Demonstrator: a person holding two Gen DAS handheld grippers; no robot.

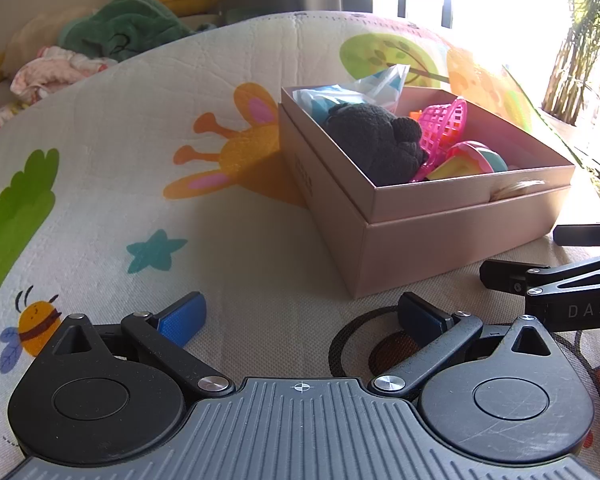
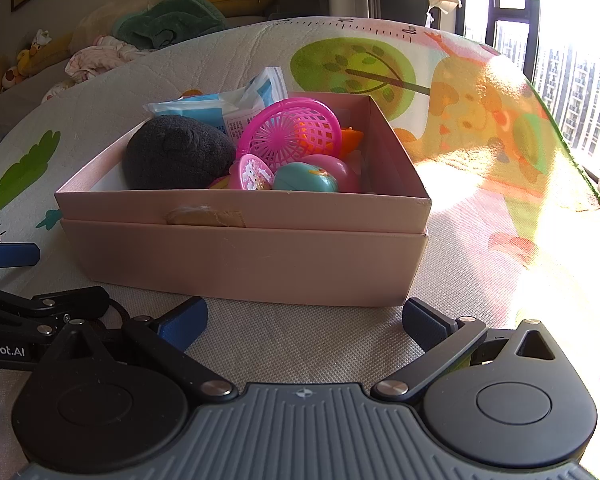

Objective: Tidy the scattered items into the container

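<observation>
A play mat (image 2: pixel 380 344) printed with trees, a giraffe, a star and a bee covers the floor, and sunlight from the window (image 2: pixel 572 92) washes over its far right side. On the mat sits a pink cardboard box (image 2: pixel 244 256), nested in its own lid, just ahead of both grippers. Inside it, a dark grey plush toy (image 2: pixel 176 156) fills the left part, with a blue-and-white plastic packet (image 2: pixel 220 108) behind it. A pink plastic basket (image 2: pixel 288 130) leans beside the plush, and a teal and pink toy egg (image 2: pixel 306 178) lies at the front next to a small round pink toy (image 2: pixel 254 172). An orange piece (image 2: pixel 352 138) peeks out behind the basket. The left gripper (image 1: pixel 300 320) hovers low over bare mat with its blue pads spread wide apart, holding nothing. The right gripper (image 2: pixel 304 322) faces the box's front wall, its pads likewise apart and empty
</observation>
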